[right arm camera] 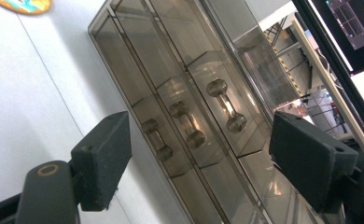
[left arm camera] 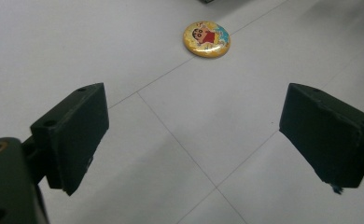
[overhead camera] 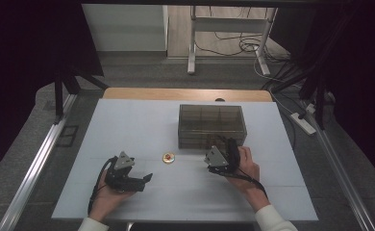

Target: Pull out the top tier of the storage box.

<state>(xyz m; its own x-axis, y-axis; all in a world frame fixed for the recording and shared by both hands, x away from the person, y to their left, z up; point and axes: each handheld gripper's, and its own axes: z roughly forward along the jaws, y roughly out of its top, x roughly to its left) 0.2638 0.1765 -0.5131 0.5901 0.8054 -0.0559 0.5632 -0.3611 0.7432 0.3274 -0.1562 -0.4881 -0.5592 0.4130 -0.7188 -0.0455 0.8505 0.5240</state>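
Left hand-held gripper (left arm camera: 189, 140) is sitting wide open, empty, aiming at round badge (left arm camera: 206, 39) lying flat, face up; right hand-held gripper (right arm camera: 199, 158), equally open, is facing drawer box (right arm camera: 189, 93), long axis across bench (overhead camera: 128, 130).

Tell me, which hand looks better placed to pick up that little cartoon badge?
Probably the left. The left gripper has its open jaws aimed at the badge, while the right gripper faces the drawer box.
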